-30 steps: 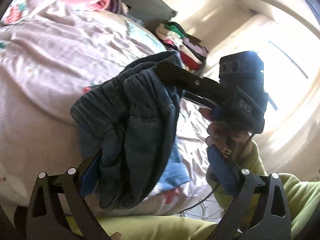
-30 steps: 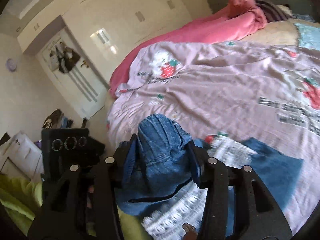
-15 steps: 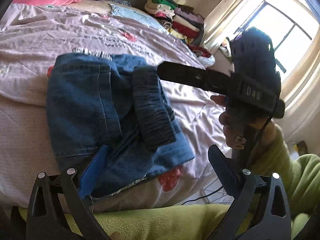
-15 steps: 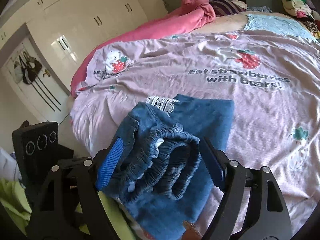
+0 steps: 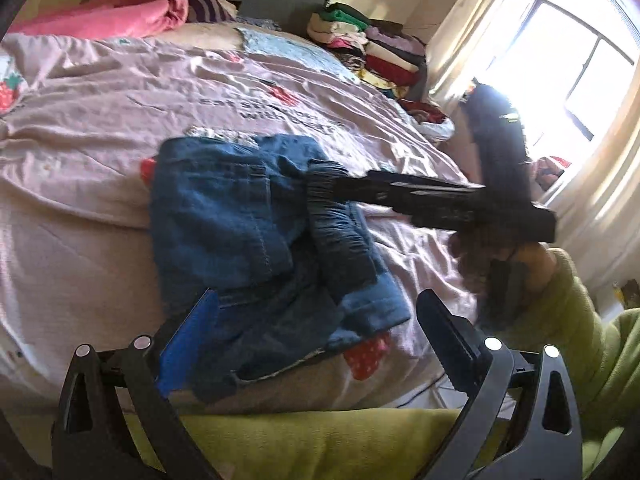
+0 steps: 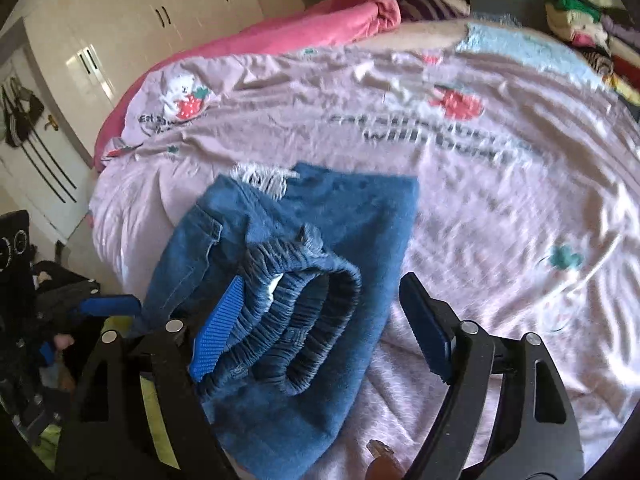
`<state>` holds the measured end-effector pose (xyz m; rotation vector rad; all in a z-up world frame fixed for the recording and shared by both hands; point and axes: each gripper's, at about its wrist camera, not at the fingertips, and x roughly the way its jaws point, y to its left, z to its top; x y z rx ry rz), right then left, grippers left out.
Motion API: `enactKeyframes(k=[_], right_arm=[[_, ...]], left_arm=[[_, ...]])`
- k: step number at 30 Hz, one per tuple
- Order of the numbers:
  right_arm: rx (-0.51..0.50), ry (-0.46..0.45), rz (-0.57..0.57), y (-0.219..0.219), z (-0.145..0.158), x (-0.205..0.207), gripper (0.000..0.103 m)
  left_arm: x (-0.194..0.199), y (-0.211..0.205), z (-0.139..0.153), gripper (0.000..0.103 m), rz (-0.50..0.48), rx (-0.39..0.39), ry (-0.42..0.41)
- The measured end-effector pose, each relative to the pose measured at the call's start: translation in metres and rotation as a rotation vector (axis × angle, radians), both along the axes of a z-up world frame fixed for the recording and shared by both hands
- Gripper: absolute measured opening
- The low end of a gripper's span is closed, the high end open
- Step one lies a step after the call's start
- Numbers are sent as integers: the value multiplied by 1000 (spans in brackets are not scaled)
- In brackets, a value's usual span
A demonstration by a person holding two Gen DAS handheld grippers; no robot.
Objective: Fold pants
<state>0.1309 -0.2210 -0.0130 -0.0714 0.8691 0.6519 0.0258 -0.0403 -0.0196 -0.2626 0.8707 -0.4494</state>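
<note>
Room: bedroom; white wardrobe doors (image 6: pixel 120 28) far beyond the right gripper, bright window (image 5: pixel 592 80) off to the left gripper's right.
Bed: lilac strawberry-print cover (image 6: pixel 500 208) spreads ahead of both claws; broad soft surface for laying the fold flat.
Clutter: pink blanket (image 6: pixel 320 28) and stacked clothes (image 5: pixel 372 48) far ahead, well apart from the work.
Pants: blue denim pants (image 6: pixel 352 216) folded at the near bed edge, elastic waistband (image 6: pixel 304 304) on top.
Right gripper (image 6: pixel 316 328): jaws opening, waistband between them, right pad clear; likely letting the fold settle.
Left gripper (image 5: pixel 316 332): spread wide, released; pants' near edge between the jaws, left pad at the cloth.
</note>
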Motion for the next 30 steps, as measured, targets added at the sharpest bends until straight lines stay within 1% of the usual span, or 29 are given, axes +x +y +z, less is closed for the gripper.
enactKeyframes(k=[1,5,8,12,16,19,22,27,30], right_arm=[[7,-15,-6,-3,6,-2,78],[31,-70,-8,-10,27,-9,83],[29,-135,3,-14,44,-21,87],[22,-199,28,-19,60,-38,88],[-16,-264,70,-23,70,-60,89],[-42,-288,98,-25,70,-73,89],[-71,-292,142,-23,65,-86,89],[-100,-271,238,-12,46,-105,89],[-123,-261,321,6,32,-115,89]], left_arm=[[-1,1,2,98,7,10,-3],[-1,4,7,98,35,44,-9],[-3,6,10,98,54,66,-14],[-3,8,12,98,73,82,-14],[-1,12,12,98,100,107,-9],[0,16,12,98,114,122,-10],[3,20,11,98,130,131,-4],[14,35,6,98,181,148,13],[29,46,-1,98,214,177,37]])
